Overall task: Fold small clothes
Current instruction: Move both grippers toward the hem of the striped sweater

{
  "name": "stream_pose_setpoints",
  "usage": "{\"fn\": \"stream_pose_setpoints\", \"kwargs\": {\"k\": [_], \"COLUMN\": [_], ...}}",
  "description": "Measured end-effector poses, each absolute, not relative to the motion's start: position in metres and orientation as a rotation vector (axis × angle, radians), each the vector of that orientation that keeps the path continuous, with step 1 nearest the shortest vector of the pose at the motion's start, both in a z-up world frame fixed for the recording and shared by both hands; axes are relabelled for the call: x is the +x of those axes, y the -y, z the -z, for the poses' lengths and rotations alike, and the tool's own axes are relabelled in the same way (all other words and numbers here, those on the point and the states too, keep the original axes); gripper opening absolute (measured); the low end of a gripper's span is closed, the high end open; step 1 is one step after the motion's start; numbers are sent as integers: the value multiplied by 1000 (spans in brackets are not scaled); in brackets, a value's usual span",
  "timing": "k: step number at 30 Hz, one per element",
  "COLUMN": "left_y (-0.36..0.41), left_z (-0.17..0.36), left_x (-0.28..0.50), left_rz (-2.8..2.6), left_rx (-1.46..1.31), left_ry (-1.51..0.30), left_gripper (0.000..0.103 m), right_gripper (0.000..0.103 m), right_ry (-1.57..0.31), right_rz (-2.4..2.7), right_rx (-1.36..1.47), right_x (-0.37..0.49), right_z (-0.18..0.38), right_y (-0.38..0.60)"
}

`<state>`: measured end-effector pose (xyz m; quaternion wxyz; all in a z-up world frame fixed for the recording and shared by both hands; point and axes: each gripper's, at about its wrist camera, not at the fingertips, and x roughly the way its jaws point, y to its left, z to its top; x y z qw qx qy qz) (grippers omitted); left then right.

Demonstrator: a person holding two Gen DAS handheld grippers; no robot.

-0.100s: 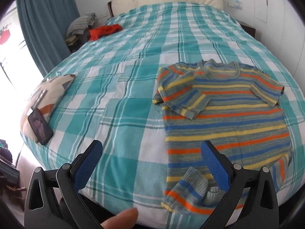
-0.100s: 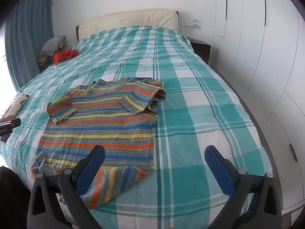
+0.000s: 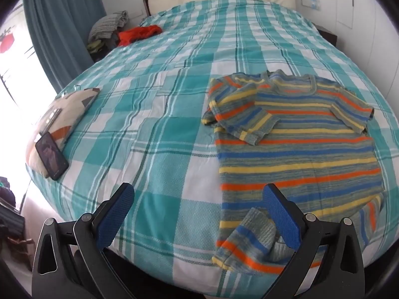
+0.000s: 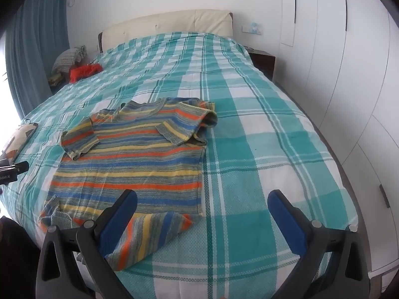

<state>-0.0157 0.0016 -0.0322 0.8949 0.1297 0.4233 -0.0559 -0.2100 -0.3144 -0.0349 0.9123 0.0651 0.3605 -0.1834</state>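
A small striped knit sweater [image 3: 296, 149] in blue, orange, yellow and grey lies flat on the teal plaid bed [image 3: 159, 129], with both sleeves folded in over the chest. A second striped piece [image 3: 247, 246] lies at its hem near the bed's front edge. My left gripper [image 3: 199, 206] is open and empty, above the bed's front edge, just left of the sweater's hem. In the right wrist view the sweater [image 4: 134, 157] lies ahead and to the left, with the striped piece [image 4: 149, 236] by my left finger. My right gripper [image 4: 202, 211] is open and empty.
A phone [image 3: 51, 158] rests on a patterned cushion [image 3: 62, 119] at the bed's left edge. A red garment [image 3: 138, 33] and a pile of clothes [image 3: 107, 26] sit at the far left by the headboard. White wardrobe doors [image 4: 349, 74] line the right side.
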Motion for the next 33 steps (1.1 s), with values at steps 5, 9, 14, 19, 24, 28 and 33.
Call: {"fn": "stream_pose_setpoints", "kwargs": {"k": [5,9,14,19,24,28,33], "left_y": [-18,-23,-19,-17,-16,-14,-12], "left_z": [50,50,39,31,27,25,28], "left_x": [-21,-28,-36,-45,-53,-60,-66], "left_rz": [118,127,145,177,197,202,208], "left_rx": [225,211,199,183,176,179,187], "left_ry": [-948,-939,-911,-905,-913,-920,-929], "left_gripper": [103,103,103,103,103,103,103], "right_gripper": [103,103,103,103,103,103,103], "right_ry": [-749,-755,-754,-764,-791,-819,-849], "right_rz": [405,404,372,342,315,294,269], "right_rx": [178,180,176,162,167,178,196], "right_x": [-219,-219,-217,-213,-213,-213,-213], "right_z": [46,46,45,42,43,45,45], "right_y": [313,304,293,280,269,259,249]}}
